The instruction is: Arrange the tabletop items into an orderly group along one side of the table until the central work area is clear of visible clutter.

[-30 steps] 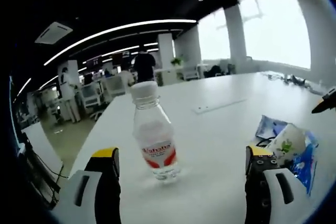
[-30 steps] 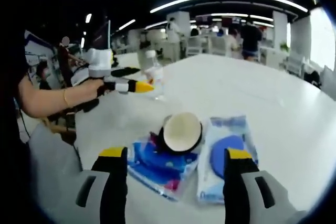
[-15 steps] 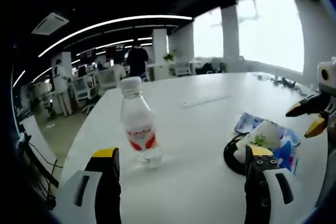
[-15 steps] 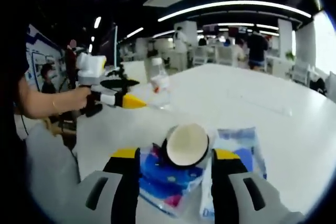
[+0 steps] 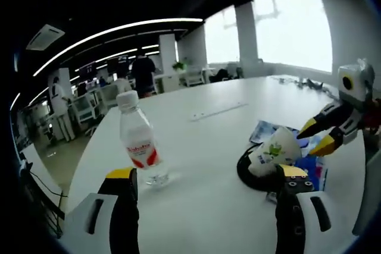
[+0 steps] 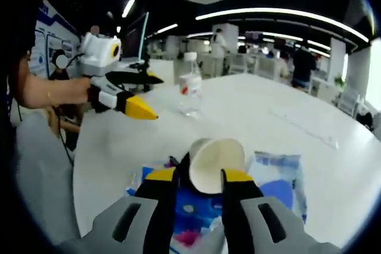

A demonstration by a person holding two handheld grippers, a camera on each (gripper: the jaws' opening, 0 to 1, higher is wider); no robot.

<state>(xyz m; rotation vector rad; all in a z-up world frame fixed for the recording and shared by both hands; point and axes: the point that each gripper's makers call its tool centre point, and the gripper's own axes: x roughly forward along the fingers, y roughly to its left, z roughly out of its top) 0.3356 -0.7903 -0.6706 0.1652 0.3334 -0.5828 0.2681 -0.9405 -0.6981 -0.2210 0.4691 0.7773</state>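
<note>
surface: white table (image 5: 208, 147), open office behind
right gripper (image 6: 191, 176): jaws closed on paper cup (image 6: 215, 157), above blue packets (image 6: 280, 176)
left gripper (image 5: 205, 179): jaws wide apart, holding nothing
water bottle (image 5: 138, 141): upright, left of cup

The left gripper (image 5: 202, 176) is held with its jaws spread wide apart, nothing between them. The right gripper (image 6: 191, 175) is presented with its jaws drawn close together. The left gripper is carried by a hand (image 6: 92, 95) on a bare forearm.
</note>
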